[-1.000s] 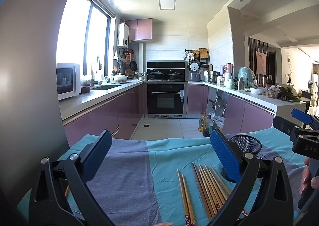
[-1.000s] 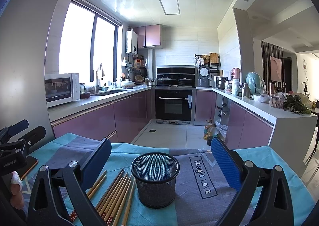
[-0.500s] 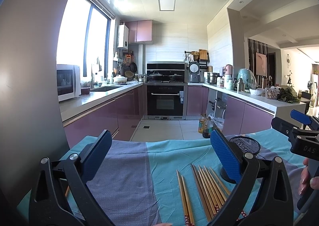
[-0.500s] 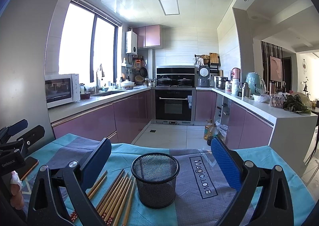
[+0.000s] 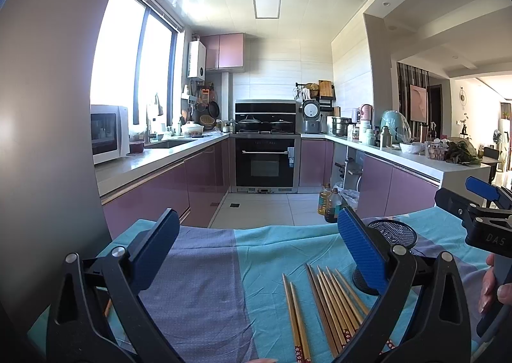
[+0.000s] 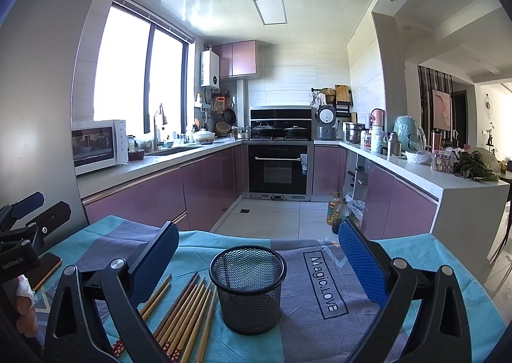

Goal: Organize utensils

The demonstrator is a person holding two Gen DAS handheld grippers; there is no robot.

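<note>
Several wooden chopsticks (image 5: 332, 305) lie side by side on the teal and grey tablecloth (image 5: 198, 283); they also show in the right wrist view (image 6: 182, 311). A black mesh cup (image 6: 249, 286) stands upright and empty just right of them; its rim shows in the left wrist view (image 5: 395, 233). My left gripper (image 5: 259, 251) is open and empty above the cloth, left of the chopsticks. My right gripper (image 6: 256, 262) is open and empty, with the cup between its jaws' line of sight. Each gripper shows at the edge of the other's view.
A dark phone-like slab (image 6: 48, 268) lies at the cloth's left edge. Beyond the table's far edge are the kitchen floor, oil bottles (image 6: 336, 211), purple cabinets (image 6: 153, 196) and an oven (image 6: 278, 167). A white counter (image 6: 448, 183) stands at right.
</note>
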